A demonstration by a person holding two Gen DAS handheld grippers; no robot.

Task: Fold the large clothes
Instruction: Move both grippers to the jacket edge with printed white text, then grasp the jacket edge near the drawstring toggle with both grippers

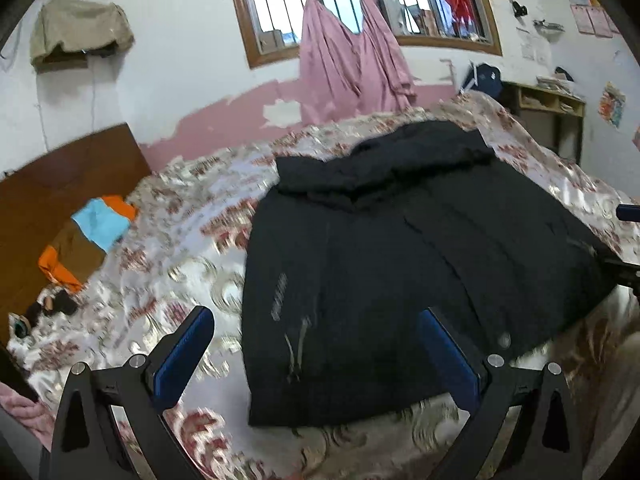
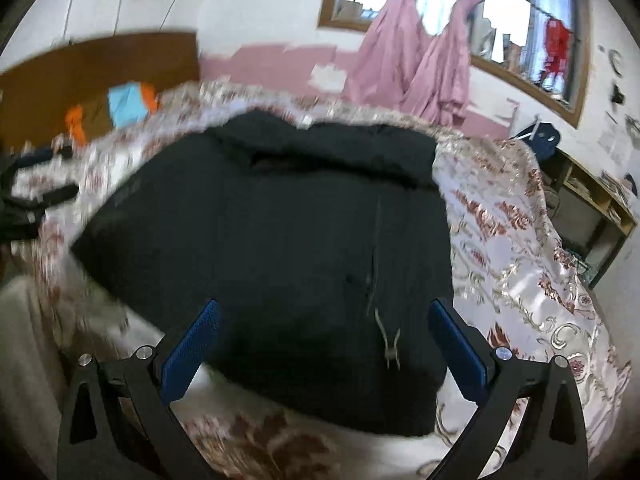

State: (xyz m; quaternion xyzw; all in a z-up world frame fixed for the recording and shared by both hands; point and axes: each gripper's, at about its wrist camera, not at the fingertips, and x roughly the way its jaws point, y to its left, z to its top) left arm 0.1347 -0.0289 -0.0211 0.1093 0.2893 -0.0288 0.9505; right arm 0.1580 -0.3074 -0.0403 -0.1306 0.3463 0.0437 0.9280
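Note:
A large black jacket lies flat on the floral bedspread, hood toward the window. It also shows in the right wrist view, with a zipper pull near its lower hem. My left gripper is open and empty, hovering over the jacket's lower left hem. My right gripper is open and empty, above the jacket's lower right hem. The right gripper shows at the right edge of the left wrist view. The left gripper shows at the left edge of the right wrist view.
Orange, blue and brown folded cloth lies by the wooden headboard. Pink curtains hang at the barred window. A wooden shelf stands beyond the bed's far right corner. The bedspread drapes over the bed's right edge.

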